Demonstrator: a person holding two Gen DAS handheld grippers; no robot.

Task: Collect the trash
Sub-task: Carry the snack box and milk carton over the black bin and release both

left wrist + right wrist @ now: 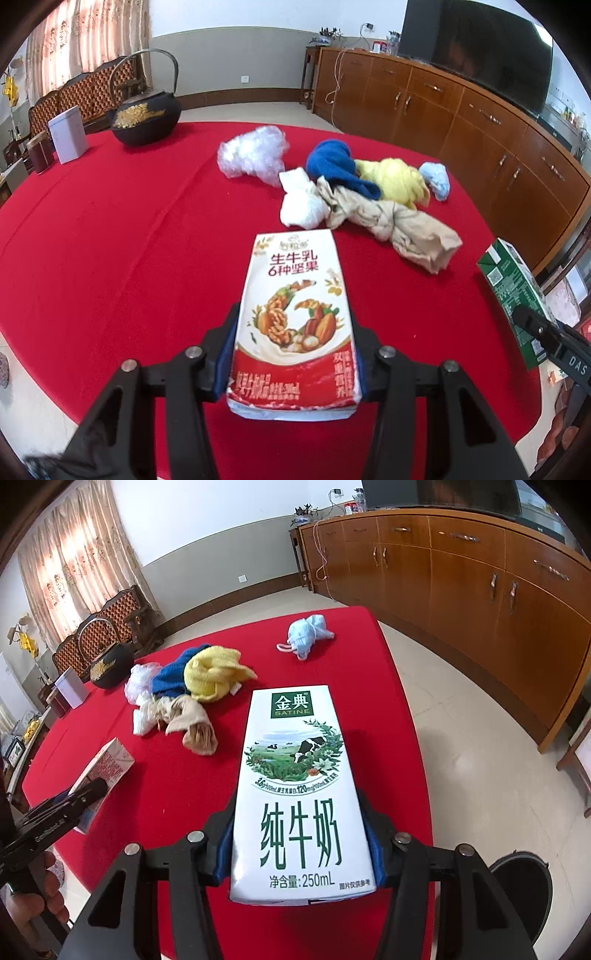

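Observation:
My left gripper (295, 332) is shut on a red-and-white nut milk carton (295, 295), held above the red table (110, 240). In the right wrist view, my right gripper (299, 812) is shut on a green-and-white milk carton (299, 775) near the table's right edge. Each carton also shows in the other view: the green carton (513, 284) at the right edge, the red carton (107, 768) at the left. Further back on the table lie crumpled clear plastic (255, 155), a white wad (301, 199) and a beige crumpled piece (391, 225).
A blue cloth (336, 162), a yellow cloth (399, 177) and a light blue cloth (437, 179) lie among the litter. A black iron kettle (146, 114), a white box (68, 134) and a brown canister (38, 151) stand at the far left. A wooden cabinet (443, 103) lines the right. A black bin (521, 890) stands on the floor.

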